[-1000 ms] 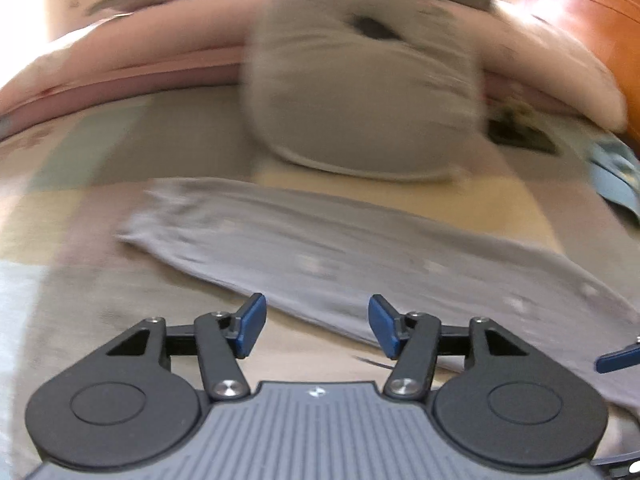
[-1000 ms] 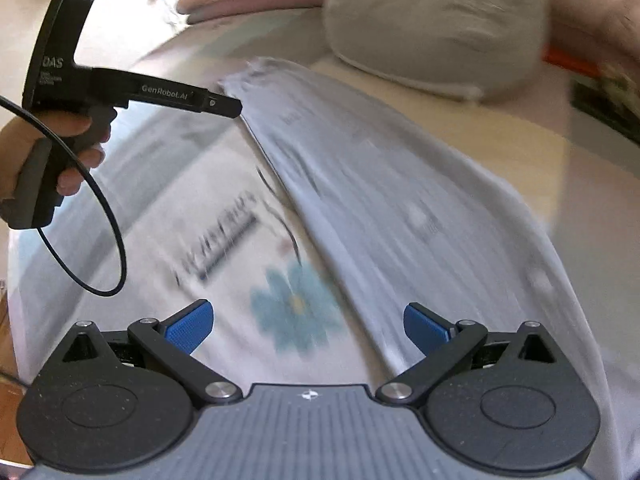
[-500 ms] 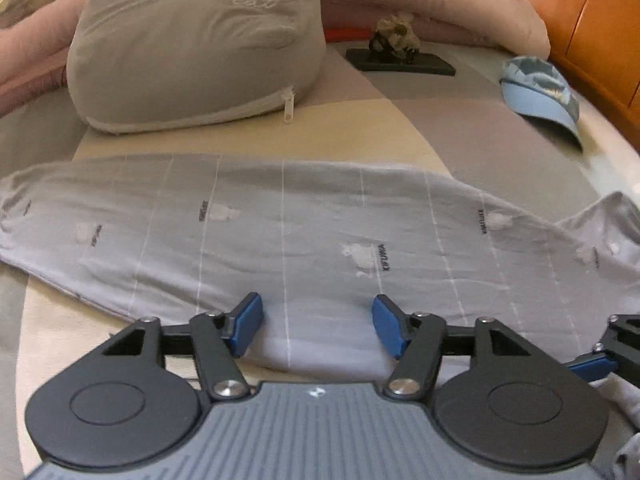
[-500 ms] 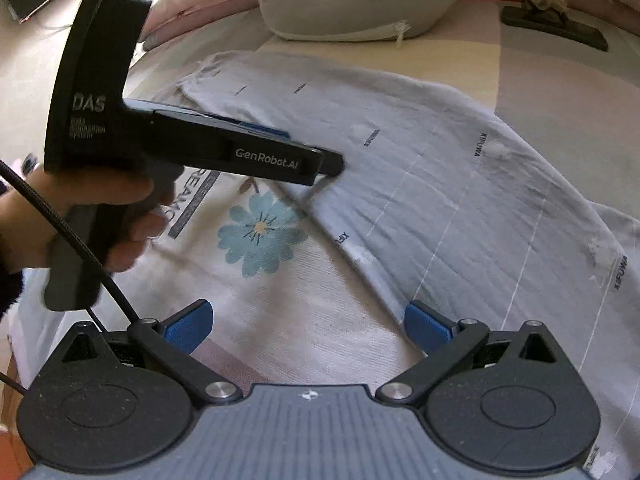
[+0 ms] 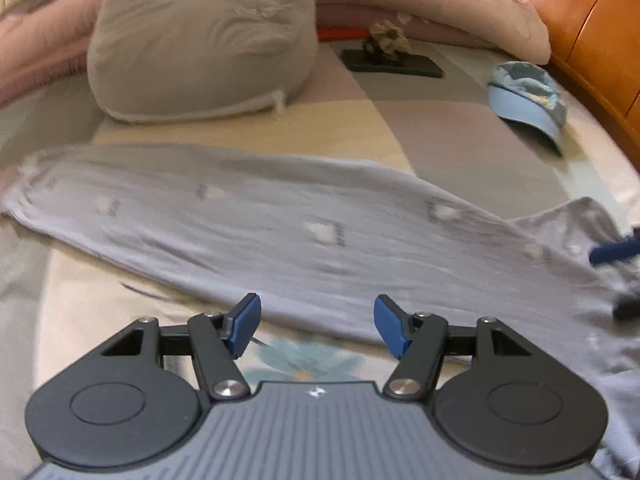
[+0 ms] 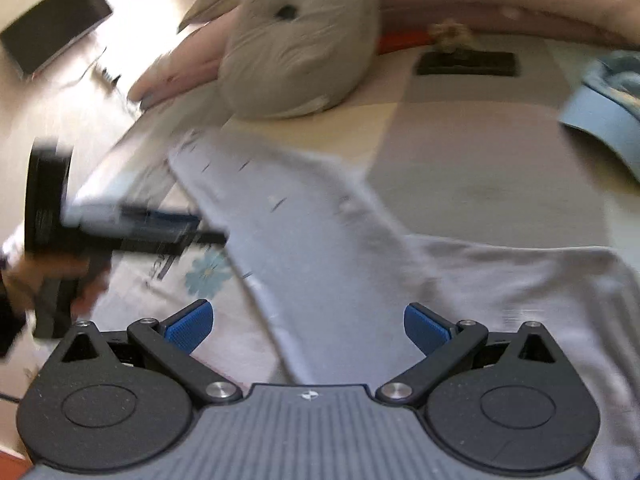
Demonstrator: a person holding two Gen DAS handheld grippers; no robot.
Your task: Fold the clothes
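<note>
On the near half of the bed (image 5: 460, 140), the grey garment (image 5: 304, 224) lay stretched left to right. Your left gripper (image 5: 316, 328) and right gripper (image 6: 308, 326) both stood open and empty above it; you should have seized one edge squarely before folding.

The right gripper (image 6: 306, 326) has swung rightward along the grey garment (image 6: 320, 248), off the flower print (image 6: 206, 274) and toward the blue cap (image 6: 604, 112). The left gripper (image 5: 316, 328), jaws slightly wider, has slid the same way over it.
</note>
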